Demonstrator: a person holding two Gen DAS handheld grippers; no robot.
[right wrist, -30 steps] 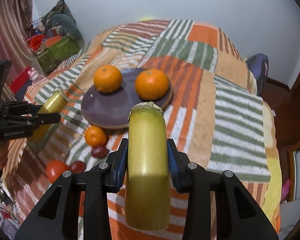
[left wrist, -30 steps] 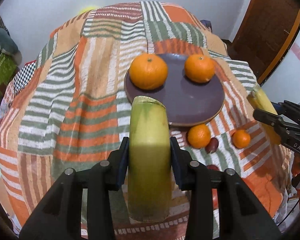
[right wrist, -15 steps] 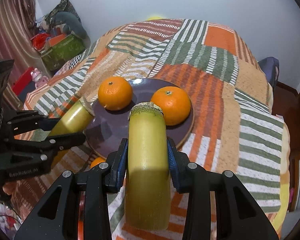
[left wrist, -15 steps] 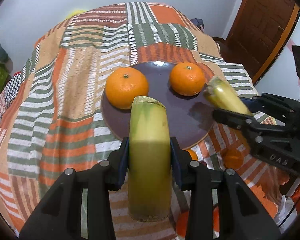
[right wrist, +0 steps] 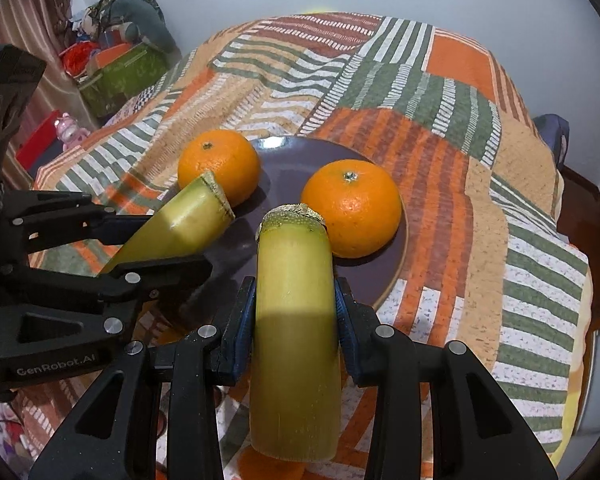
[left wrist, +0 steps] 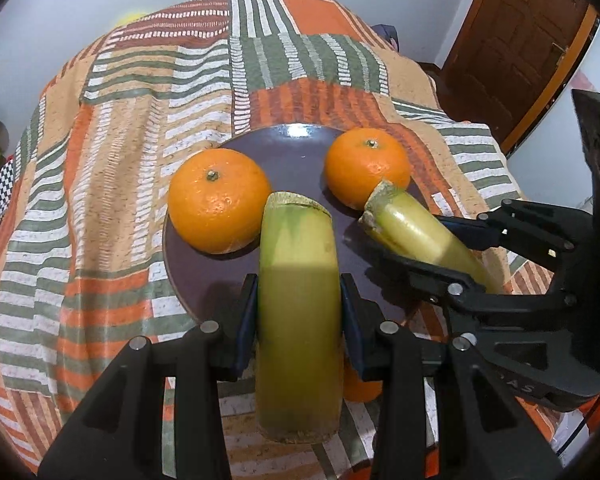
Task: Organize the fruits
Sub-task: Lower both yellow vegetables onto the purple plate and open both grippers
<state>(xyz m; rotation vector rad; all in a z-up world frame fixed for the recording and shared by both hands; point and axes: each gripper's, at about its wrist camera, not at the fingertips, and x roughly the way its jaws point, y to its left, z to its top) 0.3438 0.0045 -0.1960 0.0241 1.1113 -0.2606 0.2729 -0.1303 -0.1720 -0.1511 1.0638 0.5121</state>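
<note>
Two oranges (left wrist: 219,200) (left wrist: 367,168) lie on a dark purple plate (left wrist: 300,152) on the patchwork cloth. My left gripper (left wrist: 298,320) is shut on a yellow-green sugarcane piece (left wrist: 298,288) that points over the plate's near rim. To its right, my right gripper (left wrist: 432,256) is shut on a second cane piece (left wrist: 420,232), whose tip is close to the right orange. The right wrist view shows the same plate (right wrist: 288,160) and oranges (right wrist: 219,166) (right wrist: 351,214). There my right gripper (right wrist: 296,320) clamps its cane piece (right wrist: 294,300), and the left gripper (right wrist: 152,240) holds its cane piece (right wrist: 180,224) at the left.
A small orange (left wrist: 362,388) lies on the cloth just under my left gripper's fingers. The striped patchwork cloth (left wrist: 120,160) covers the whole round table. A brown door (left wrist: 520,40) stands at the right. A green box (right wrist: 124,76) and clutter sit on the floor at the left.
Both grippers have come forward to the plate and closer together, each still holding its cane piece. The small fruits near the table's front have slipped out of sight beneath them.
</note>
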